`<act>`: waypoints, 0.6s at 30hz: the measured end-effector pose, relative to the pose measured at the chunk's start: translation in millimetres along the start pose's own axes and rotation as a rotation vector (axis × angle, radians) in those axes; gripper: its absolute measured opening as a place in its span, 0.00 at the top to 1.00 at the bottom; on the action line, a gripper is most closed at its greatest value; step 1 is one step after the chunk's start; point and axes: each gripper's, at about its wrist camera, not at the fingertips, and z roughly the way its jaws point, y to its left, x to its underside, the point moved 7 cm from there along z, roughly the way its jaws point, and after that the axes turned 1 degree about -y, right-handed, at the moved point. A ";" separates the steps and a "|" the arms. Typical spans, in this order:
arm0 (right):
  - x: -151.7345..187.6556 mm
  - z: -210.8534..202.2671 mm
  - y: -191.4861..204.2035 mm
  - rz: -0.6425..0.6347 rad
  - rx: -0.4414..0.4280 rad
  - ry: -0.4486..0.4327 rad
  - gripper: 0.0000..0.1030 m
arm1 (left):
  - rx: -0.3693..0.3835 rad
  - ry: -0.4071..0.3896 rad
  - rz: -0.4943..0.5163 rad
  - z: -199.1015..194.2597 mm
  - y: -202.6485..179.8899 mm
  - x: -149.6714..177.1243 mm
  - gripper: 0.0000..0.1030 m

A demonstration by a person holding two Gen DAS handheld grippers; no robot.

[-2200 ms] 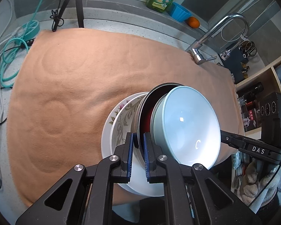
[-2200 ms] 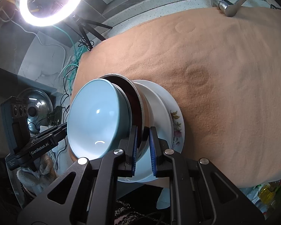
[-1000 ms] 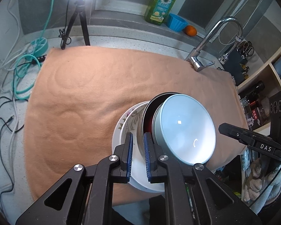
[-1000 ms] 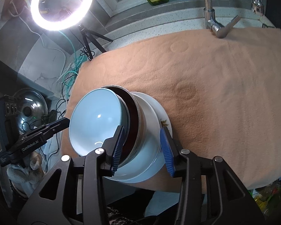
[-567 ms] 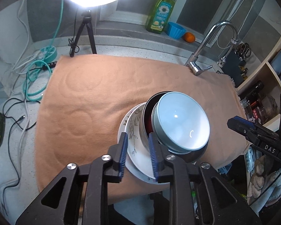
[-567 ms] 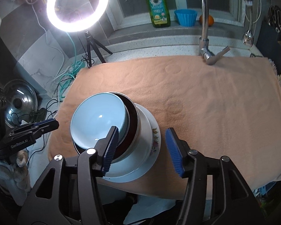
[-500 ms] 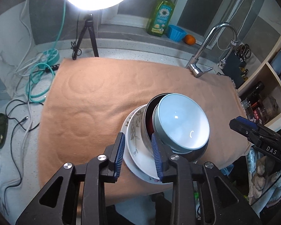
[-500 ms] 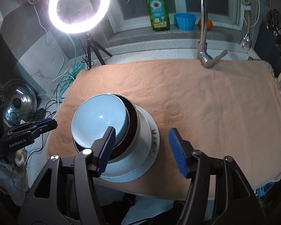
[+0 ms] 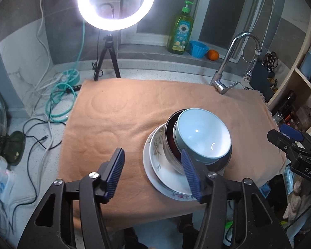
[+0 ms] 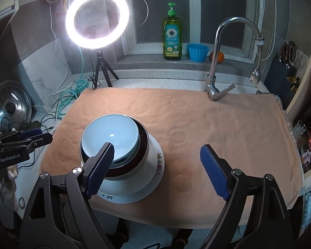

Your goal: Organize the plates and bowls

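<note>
Stack of 4 nested dishes resting near the front edge of the peach towel (image 10: 217,124): a pale blue bowl (image 10: 109,139) sitting off-centre inside a dark-lined bowl (image 10: 142,145), inside a white bowl (image 10: 149,166), on a floral-rimmed plate (image 9: 155,145); the likely risk is the blue bowl sliding or tipping, since it is leaning toward 1 side, or the whole stack being nudged off the near edge should a finger clip a rim; the left gripper (image 9: 153,168) is angling steeply downward, jaws having just been opening and now standing wide with nothing between them, its right pad overlapping the stack's rim in view, contact uncertain; the right gripper (image 10: 157,166) is likewise tilting down, jaws having just been opening, spread wide and gripping nothing, the stack lying behind its left pad
</note>
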 end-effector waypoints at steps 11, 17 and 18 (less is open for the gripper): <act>3.2 -15.1 5.4 0.011 0.003 -0.042 0.11 | -0.008 -0.027 0.020 -8.3 -7.3 1.1 0.35; 1.3 -18.3 7.5 0.003 0.013 -0.055 0.11 | -0.012 -0.029 0.018 -8.8 -7.4 -0.3 0.34; 1.1 -18.0 8.0 0.001 0.013 -0.055 0.11 | -0.013 -0.030 0.018 -8.8 -7.5 -0.6 0.34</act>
